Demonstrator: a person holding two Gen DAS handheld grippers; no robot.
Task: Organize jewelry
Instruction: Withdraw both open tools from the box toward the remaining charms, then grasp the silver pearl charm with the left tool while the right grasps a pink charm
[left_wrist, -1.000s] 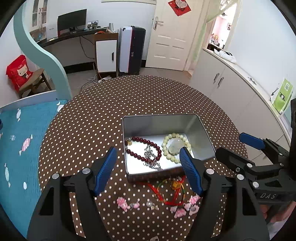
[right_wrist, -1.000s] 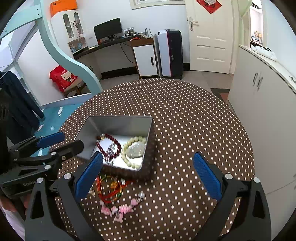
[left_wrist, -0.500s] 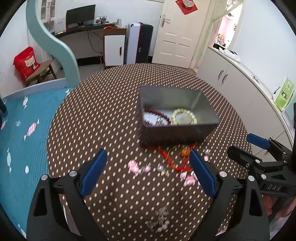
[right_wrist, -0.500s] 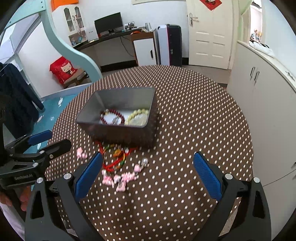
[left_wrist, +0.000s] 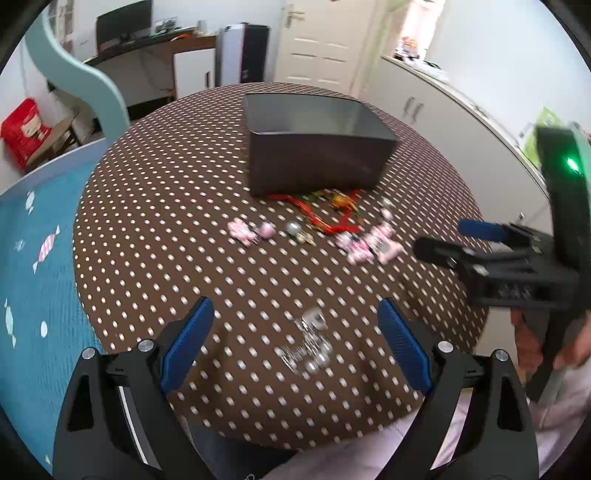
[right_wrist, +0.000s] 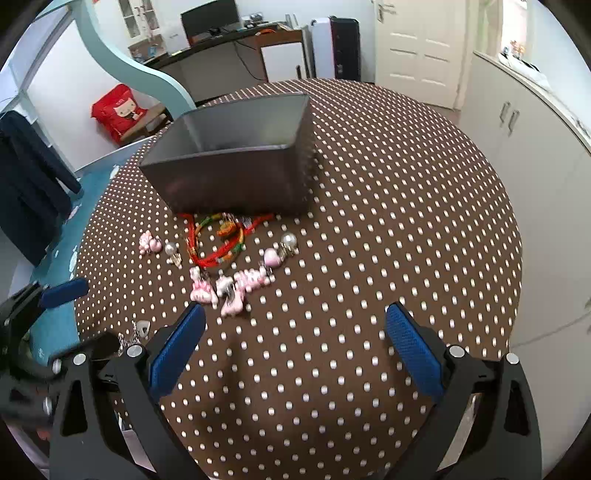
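A grey metal tin (left_wrist: 317, 162) (right_wrist: 236, 177) stands on the brown dotted round table (left_wrist: 166, 206); its inside is hidden from this low angle. In front of it lie a red cord bracelet (left_wrist: 325, 214) (right_wrist: 218, 240), pink charms (left_wrist: 369, 243) (right_wrist: 229, 284) and pearl pieces (right_wrist: 289, 240). A silver crystal piece (left_wrist: 308, 345) lies near the table's front edge, between my left gripper's fingers. My left gripper (left_wrist: 295, 350) is open and empty just above it. My right gripper (right_wrist: 295, 350) is open and empty, short of the pink charms.
The table edge is close below both grippers. A blue bed (left_wrist: 33, 258) lies left of the table, white cabinets (right_wrist: 535, 122) to the right. A desk, suitcase and door stand at the back.
Both grippers have pulled back and dropped lower toward the table's front edge. The tin's contents have gone out of sight. The silver crystal piece has come into view between the left fingers.
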